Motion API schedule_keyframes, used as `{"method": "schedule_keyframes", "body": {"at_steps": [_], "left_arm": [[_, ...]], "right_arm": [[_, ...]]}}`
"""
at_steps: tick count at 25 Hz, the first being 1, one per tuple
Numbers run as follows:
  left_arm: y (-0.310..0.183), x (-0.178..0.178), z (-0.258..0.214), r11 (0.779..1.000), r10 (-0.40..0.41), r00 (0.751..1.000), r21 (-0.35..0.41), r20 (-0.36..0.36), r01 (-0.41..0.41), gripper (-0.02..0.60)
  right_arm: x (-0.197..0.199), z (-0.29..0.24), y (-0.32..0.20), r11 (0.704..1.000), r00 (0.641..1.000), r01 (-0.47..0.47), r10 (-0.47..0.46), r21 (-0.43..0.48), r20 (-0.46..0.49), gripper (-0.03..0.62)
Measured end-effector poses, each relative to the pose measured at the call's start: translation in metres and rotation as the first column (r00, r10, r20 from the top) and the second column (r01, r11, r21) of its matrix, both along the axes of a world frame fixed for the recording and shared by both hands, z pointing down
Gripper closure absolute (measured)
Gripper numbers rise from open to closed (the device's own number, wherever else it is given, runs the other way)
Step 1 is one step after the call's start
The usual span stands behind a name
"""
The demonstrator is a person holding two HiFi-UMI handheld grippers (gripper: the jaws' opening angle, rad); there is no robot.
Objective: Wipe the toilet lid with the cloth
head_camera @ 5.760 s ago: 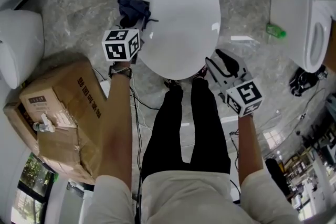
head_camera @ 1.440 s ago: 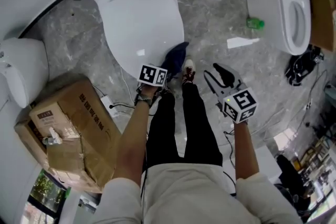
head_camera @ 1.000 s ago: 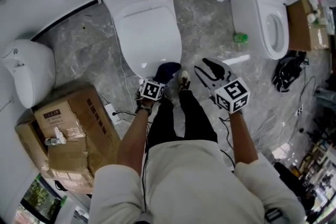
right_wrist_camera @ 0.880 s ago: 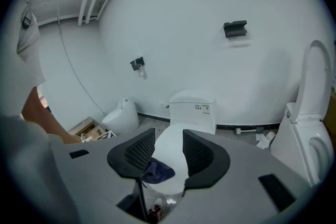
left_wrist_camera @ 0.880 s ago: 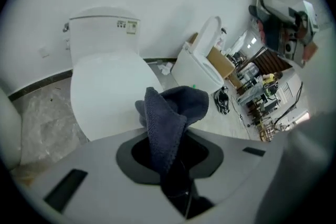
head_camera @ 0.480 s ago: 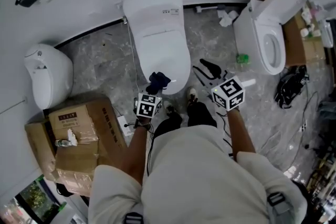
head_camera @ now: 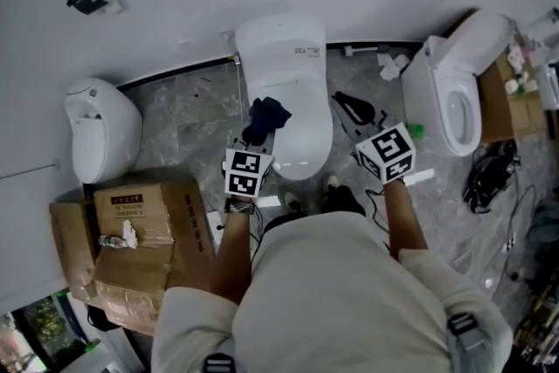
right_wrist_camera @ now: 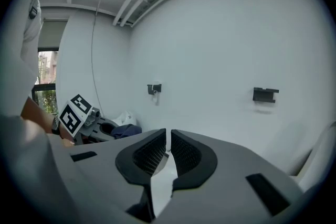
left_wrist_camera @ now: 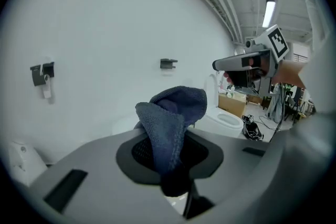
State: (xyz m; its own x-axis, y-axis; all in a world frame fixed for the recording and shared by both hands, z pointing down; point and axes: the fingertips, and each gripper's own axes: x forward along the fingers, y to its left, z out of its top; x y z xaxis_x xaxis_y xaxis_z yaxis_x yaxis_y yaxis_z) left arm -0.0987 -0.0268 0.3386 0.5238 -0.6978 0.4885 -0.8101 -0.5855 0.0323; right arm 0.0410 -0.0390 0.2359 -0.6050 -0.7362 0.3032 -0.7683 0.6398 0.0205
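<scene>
1. Here, the left tongs (left_wrist_camera: 172, 160) are pinching the cloth (left_wrist_camera: 170, 113), a dark blue terry rag, with both pads clamped on a bunched fold near its lower end.
2. The rest of the cloth stands up past the tips in a loose, crumpled hood. In the head view it hangs over the left front part of the toilet lid (head_camera: 301, 100). The left gripper view shows only the wall behind it, so I judge it to be held clear of the lid rather than resting on it.
3. The right tongs (right_wrist_camera: 168, 139) sit just off the right side of the toilet lid. They have just been closing with nothing between them and are now all but pressed together, leaving only a thin slit.
4. The cloth looks light, soft and limp. It should fold wherever it is unsupported and drape flat once it is laid down, and the looped pile probably grips the pads well.
5. The toilet lid is closed, hard and glossy, so the cloth should slide across it with little drag.
6. A hold on a thick gathered wad near one edge seems best, which is about the present grip. That leaves a wide free flap to press onto the lid, whereas a single thin layer could pull free during a stroke.
</scene>
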Motion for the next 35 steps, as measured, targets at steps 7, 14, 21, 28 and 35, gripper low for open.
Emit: {"method": "schedule_keyframes", "body": {"at_steps": [7, 14, 21, 28, 35], "left_arm": [[-0.026, -0.005, -0.097, 0.984, -0.012, 1.000, 0.180, -0.022, 0.016, 0.506], [-0.025, 0.002, -0.158, 0.955, -0.015, 0.999, 0.296, -0.035, 0.024, 0.506], [-0.012, -0.004, -0.222, 0.910, -0.026, 0.996, 0.411, -0.084, 0.058, 0.506], [0.007, -0.016, -0.264, 0.874, -0.021, 0.992, 0.479, -0.123, 0.078, 0.506], [0.019, -0.015, -0.259, 0.876, -0.016, 0.993, 0.477, -0.115, 0.069, 0.506]], "right_arm": [[-0.004, -0.073, -0.012, 0.989, 1.000, -0.009, 0.007, 0.149, 0.012, 0.553], [-0.005, -0.133, -0.007, 0.966, 1.000, 0.000, -0.003, 0.260, 0.014, 0.556], [-0.004, -0.182, 0.006, 0.942, 0.998, -0.015, -0.005, 0.335, 0.057, 0.560], [-0.011, -0.198, 0.019, 0.933, 0.998, -0.010, -0.014, 0.360, 0.064, 0.565], [-0.013, -0.200, 0.030, 0.930, 0.999, -0.009, -0.009, 0.368, 0.047, 0.566]]}}
